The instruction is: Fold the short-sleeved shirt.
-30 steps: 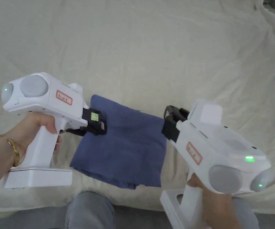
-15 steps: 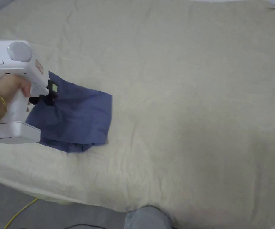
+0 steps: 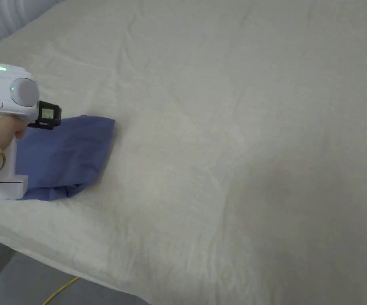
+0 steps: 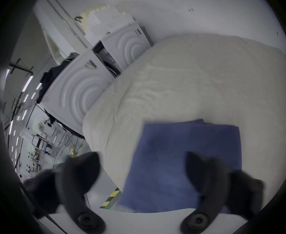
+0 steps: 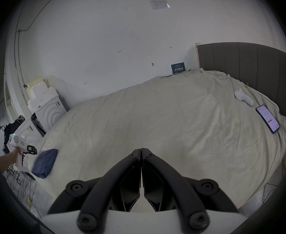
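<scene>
A: What's different from a moment ago?

B: A second back both tongs were at the folded shirt, one at each side, with it lifted off the sheet. Half a second ago only the left tongs were on it. Now the blue shirt [image 3: 65, 153] lies flat as a folded rectangle near the bed's corner, and the left tongs [image 4: 143, 168] hang just over its near edge with jaws spread wide, nothing between them.

A: And the right ones?

B: The right tongs [image 5: 141, 150] are well apart from the shirt, out over the bare middle of the bed, jaws pressed together on nothing. In the right gripper view the left tongs [image 5: 32, 149] and the hand [image 5: 18, 152] holding them show far off to the left, beside the shirt [image 5: 45, 160].

A: What's it all lying on?

B: A bed [image 3: 238, 139] under a creased cream sheet. The shirt sits close to the edge, near the corner. A dark padded headboard [image 5: 250, 62] stands at the far end, with a phone [image 5: 268, 118] lying screen-up and a small white object [image 5: 243, 98] on the sheet near it.

A: The room?

B: White wall, white foam-looking blocks [image 4: 81, 89] with ringed relief beside the bed, dark cloth draped on one. Grey floor with a yellow cable [image 3: 59, 290].
</scene>
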`<action>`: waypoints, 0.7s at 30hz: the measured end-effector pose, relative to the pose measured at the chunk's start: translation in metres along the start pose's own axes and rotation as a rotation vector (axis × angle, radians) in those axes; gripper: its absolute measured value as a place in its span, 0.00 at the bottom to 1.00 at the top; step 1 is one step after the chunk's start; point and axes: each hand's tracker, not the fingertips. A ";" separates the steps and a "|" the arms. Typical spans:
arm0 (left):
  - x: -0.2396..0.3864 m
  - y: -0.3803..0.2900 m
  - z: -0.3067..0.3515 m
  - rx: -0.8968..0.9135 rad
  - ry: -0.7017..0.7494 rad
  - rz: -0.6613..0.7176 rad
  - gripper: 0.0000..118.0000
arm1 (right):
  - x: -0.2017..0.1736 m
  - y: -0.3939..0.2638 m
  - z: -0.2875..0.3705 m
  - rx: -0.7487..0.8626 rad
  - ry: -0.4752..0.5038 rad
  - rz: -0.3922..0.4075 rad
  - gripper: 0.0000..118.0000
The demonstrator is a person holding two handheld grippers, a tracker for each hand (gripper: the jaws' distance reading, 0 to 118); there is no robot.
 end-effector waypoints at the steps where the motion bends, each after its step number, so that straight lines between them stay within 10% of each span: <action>1: -0.001 -0.001 0.008 0.041 -0.004 0.037 1.00 | 0.000 0.002 0.003 0.006 0.003 0.009 0.00; 21: 0.121 -0.043 0.353 0.741 -0.518 0.161 1.00 | 0.073 0.075 0.102 0.212 -0.012 0.208 0.00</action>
